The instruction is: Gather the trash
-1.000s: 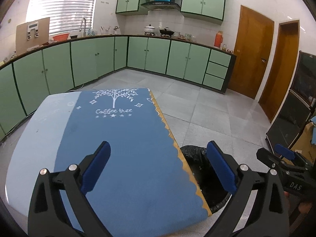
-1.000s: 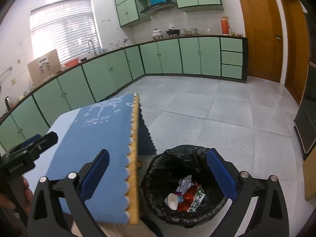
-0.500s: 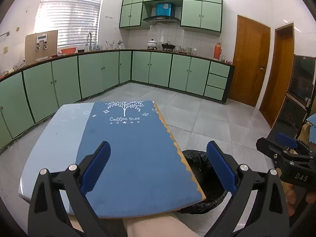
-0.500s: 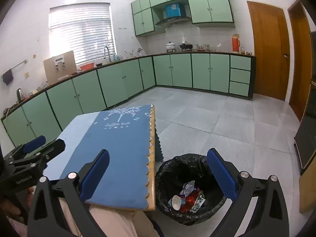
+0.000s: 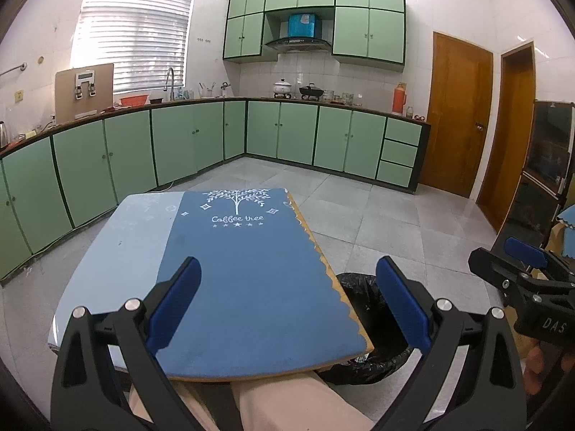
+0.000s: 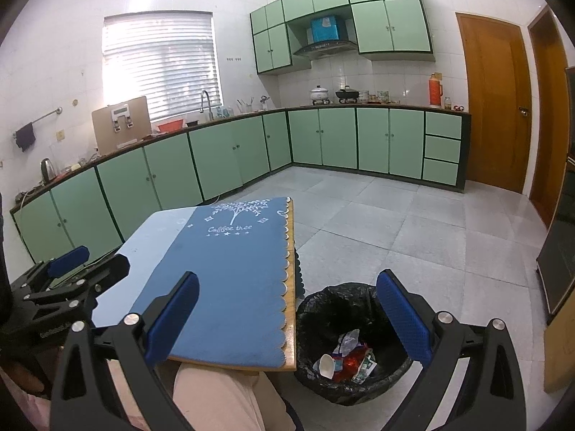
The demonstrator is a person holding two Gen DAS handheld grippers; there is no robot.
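1. Left claw [image 5: 287, 309]: blue pads spread wide, nothing between them; held above the near end of the tabletop [image 5: 118, 251].
2. Right claw [image 6: 287, 318]: pads spread wide, nothing gripped; held over the gap between the tabletop's right edge and the bin.
3. Tabletop: pale blue surface, right portion covered by a dark blue cloth [image 5: 251, 273] printed with a white tree and "Coffee tree"; scalloped trim along the right edge. Nothing seen lying on the cloth.
4. Trash bin [image 6: 345, 344]: lined with a black bag, standing on the floor just beside the tabletop's near right corner. In the left wrist view, partly hidden behind that corner [image 5: 366, 323].
5. Bin contents, right wrist view: a white paper cup [image 6: 326, 365] lying on its side, a red wrapper [image 6: 350, 362], crumpled clear plastic [image 6: 346, 341] and a green-and-white packet [image 6: 366, 366], heaped together at the bottom.
6. Obstructions: operator's leg in beige trousers [image 6: 215, 398] directly beneath the near tabletop edge, in front of both claws.
7. Surroundings: grey tiled floor [image 6: 413, 230]; L-shaped run of green cabinets [image 5: 172, 143] along the far walls; two wooden doors [image 5: 456, 115] at right; dark cabinet [image 5: 539, 179] at far right.
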